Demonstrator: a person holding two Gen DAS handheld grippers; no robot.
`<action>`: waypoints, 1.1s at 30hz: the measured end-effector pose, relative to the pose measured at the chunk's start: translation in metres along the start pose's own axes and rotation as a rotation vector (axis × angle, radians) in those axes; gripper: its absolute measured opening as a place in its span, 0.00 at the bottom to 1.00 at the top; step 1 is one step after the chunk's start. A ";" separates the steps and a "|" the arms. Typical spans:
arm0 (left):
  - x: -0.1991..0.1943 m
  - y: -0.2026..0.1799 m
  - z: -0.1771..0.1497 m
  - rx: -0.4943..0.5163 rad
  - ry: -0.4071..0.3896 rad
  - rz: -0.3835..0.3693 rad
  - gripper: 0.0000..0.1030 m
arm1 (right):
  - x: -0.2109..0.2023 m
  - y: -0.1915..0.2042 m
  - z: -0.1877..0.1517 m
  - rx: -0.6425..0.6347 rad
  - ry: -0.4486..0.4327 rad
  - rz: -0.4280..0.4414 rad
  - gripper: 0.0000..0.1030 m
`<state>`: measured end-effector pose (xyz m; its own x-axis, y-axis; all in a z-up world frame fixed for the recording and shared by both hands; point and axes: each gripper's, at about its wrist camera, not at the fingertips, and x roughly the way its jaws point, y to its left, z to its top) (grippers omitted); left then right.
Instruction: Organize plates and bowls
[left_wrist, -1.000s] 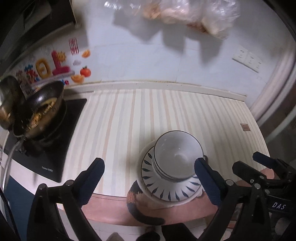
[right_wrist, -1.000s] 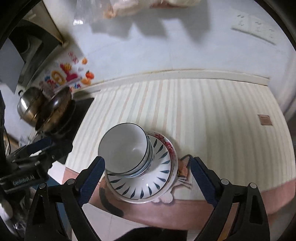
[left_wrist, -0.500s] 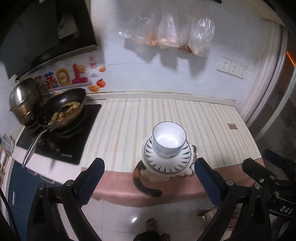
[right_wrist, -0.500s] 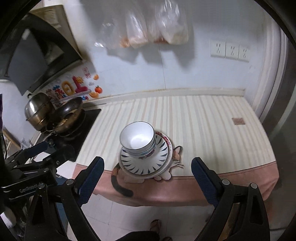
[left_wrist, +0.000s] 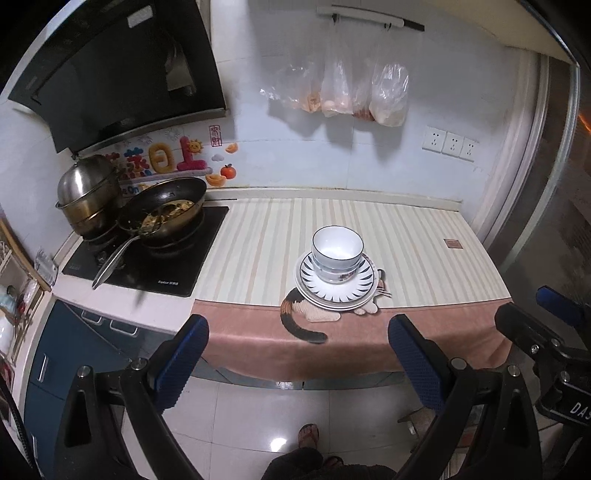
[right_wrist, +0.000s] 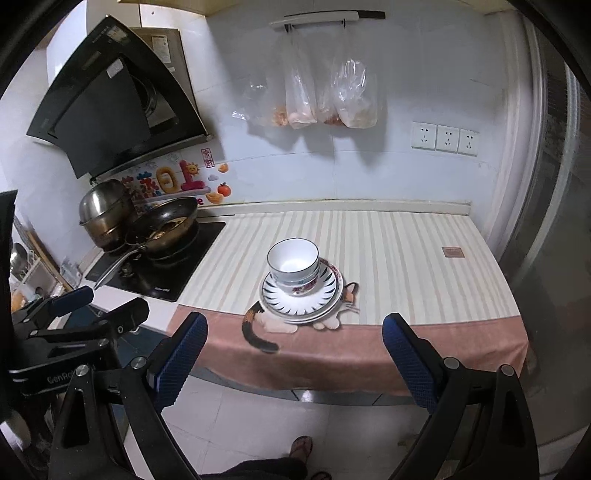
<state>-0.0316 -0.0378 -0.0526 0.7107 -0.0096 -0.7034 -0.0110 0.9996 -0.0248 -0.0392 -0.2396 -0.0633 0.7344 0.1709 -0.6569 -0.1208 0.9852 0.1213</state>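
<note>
While both grippers hang over the floor in front of the counter, the left gripper (left_wrist: 297, 360) and the right gripper (right_wrist: 293, 356) have their jaws spread wide and hold nothing. At the centre of each frame, the bowls (left_wrist: 337, 252) are nested and stand on the plates (left_wrist: 334, 291), which are stacked near the front edge of the striped cloth (left_wrist: 406, 240). At the left of the frame, a pan (left_wrist: 166, 212) with food and a steel pot (left_wrist: 88, 194) sit on the stove (left_wrist: 155, 262). 3 sockets (right_wrist: 445, 138) are at the upper right.
</note>
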 end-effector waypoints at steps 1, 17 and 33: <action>-0.004 0.000 -0.002 -0.005 -0.004 0.002 0.97 | -0.003 0.001 -0.002 -0.001 -0.001 0.002 0.95; -0.035 0.003 -0.012 -0.017 -0.023 0.006 0.97 | -0.039 0.012 -0.006 -0.025 -0.010 -0.004 0.95; -0.039 0.025 -0.004 0.010 -0.029 -0.013 0.97 | -0.036 0.028 -0.004 0.007 -0.011 -0.037 0.95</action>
<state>-0.0623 -0.0122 -0.0284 0.7309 -0.0223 -0.6821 0.0052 0.9996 -0.0270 -0.0718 -0.2185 -0.0391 0.7455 0.1344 -0.6528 -0.0890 0.9908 0.1023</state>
